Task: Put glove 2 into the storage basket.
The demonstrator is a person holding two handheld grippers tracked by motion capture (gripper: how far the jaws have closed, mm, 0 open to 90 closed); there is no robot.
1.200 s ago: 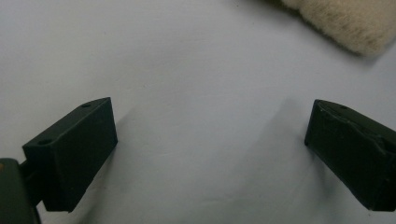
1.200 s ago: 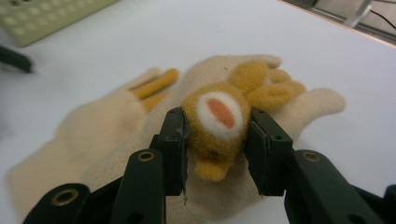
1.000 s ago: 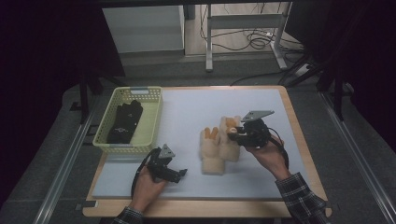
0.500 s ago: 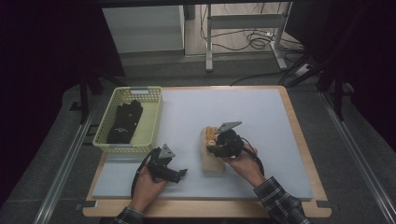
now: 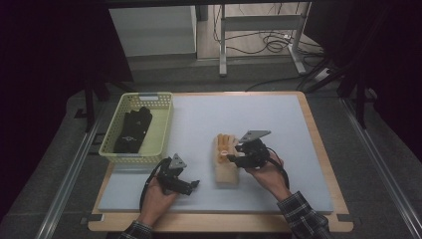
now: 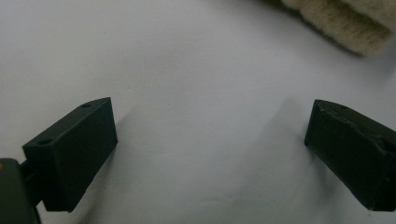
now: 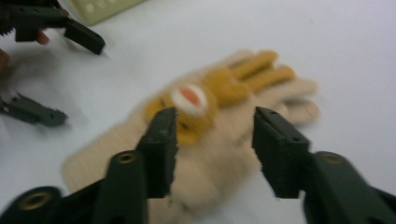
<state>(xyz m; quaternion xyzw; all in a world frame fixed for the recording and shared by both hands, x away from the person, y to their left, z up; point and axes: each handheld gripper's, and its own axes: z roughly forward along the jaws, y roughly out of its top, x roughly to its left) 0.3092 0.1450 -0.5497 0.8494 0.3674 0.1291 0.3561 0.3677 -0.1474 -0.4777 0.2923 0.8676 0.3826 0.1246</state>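
Glove (image 5: pixel 225 159) at frame centre, long axis vertical; right tongs (image 5: pixel 234 158) over it, half-open, just widening, gripping nothing. Left tongs (image 5: pixel 191 185) wide, empty.

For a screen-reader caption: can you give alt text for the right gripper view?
A hand-held gripper hangs with its jaws apart over a beige knitted glove with an orange pattern, lying flat on a white mat. The other hand-held gripper sits at upper left.

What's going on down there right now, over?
Right gripper open over the beige glove, jaws just opening. Left gripper open, idle on the mat. Nothing in the way.
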